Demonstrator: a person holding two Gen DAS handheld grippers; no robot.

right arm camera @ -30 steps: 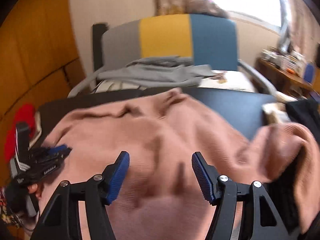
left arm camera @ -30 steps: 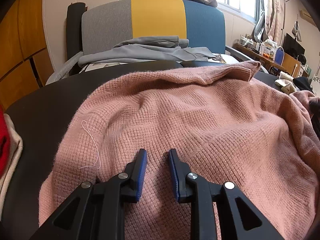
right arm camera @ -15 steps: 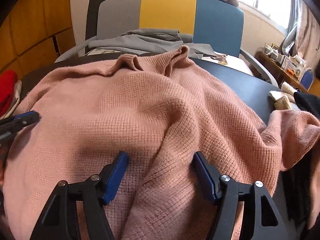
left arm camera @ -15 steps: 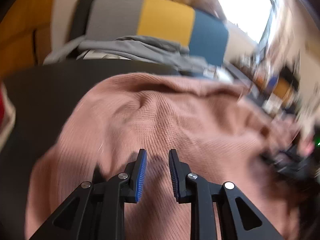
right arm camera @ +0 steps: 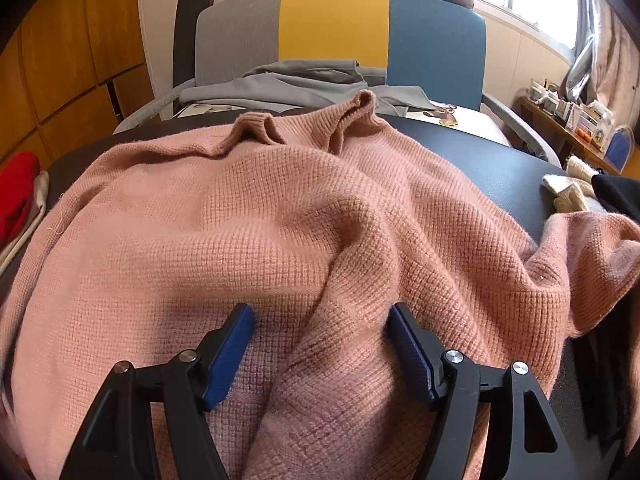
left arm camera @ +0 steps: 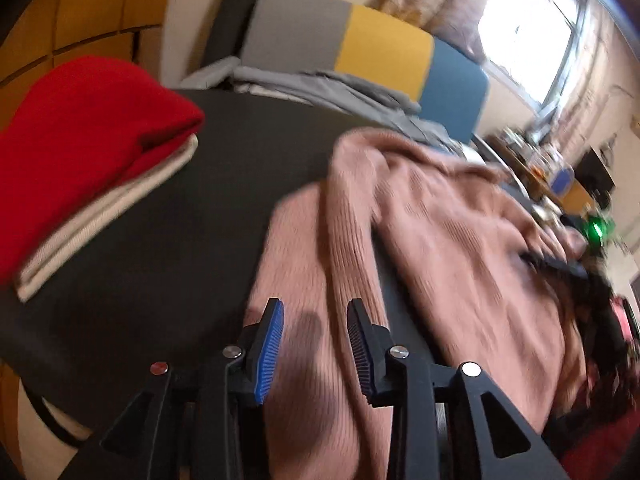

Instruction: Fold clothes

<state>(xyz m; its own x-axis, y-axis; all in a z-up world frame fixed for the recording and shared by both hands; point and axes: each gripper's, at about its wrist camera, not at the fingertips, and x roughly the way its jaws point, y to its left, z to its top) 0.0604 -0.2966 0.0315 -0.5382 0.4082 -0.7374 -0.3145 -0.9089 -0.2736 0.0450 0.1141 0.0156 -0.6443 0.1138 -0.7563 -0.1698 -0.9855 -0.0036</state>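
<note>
A pink knitted sweater (right arm camera: 280, 220) lies spread and rumpled over the dark worktop (right arm camera: 492, 160), its ribbed neck bunched at twelve o'clock toward the striped chair (right arm camera: 340, 28).

The right gripper (right arm camera: 322, 344) stands low over the body of the garment, jaws wide apart, straddling a raised ridge of knit that runs from six o'clock up toward one o'clock between its pads. The cloth sits between the pads without being visibly pinched.

In the left wrist view, blurred by motion, the left gripper (left arm camera: 316, 344) hovers at the sweater's left edge, its jaws having just been opening, now partly apart over a strip of pink knit (left arm camera: 348, 240) that trails away toward one o'clock; no pad visibly presses on it.

Folded red and cream clothes (left arm camera: 72, 152) are stacked at ten o'clock. The ridge lies straight ahead of the right gripper, which looks better placed for the next pinch.
</note>
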